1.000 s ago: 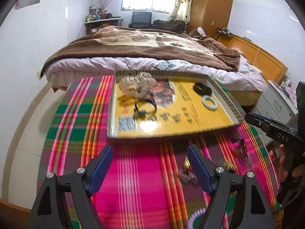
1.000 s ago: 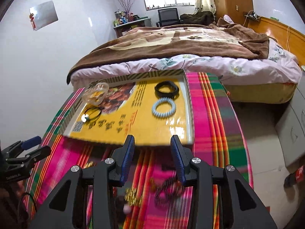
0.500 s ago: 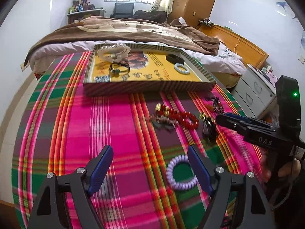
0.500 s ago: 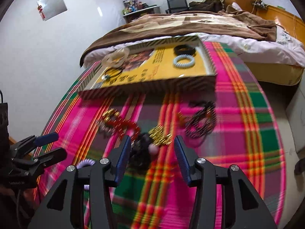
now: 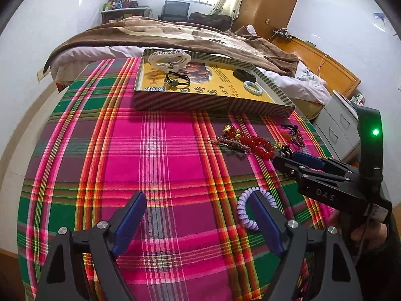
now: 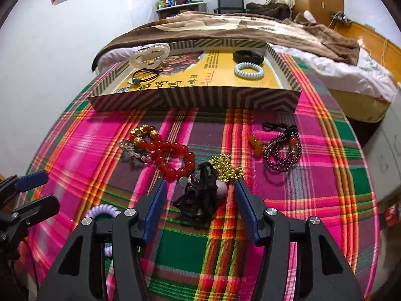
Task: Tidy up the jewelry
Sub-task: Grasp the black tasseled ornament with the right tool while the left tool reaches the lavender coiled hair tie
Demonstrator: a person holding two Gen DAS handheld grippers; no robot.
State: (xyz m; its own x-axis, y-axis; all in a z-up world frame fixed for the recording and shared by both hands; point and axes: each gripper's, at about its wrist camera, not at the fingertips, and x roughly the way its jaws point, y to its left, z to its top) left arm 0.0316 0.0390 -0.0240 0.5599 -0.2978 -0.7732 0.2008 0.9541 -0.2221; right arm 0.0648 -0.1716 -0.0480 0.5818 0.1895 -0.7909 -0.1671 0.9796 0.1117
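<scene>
Reaching for the next pieces: the right gripper (image 6: 200, 210), its jaws just widened and unclenched, straddles the black cord tangle (image 6: 200, 198) at lower centre, the left gripper (image 5: 198, 215) gapes beside the lilac coil band (image 5: 244, 209), so each must lower, clench, then carry to the box (image 6: 200, 97) above.

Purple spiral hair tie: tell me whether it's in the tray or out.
Out. The purple spiral hair tie lies on the plaid cloth, well short of the tray, beside the left gripper.

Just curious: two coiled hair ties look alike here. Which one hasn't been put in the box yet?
The lilac coil hair tie, lying on the plaid cloth. The pale blue one lies in the box.
</scene>
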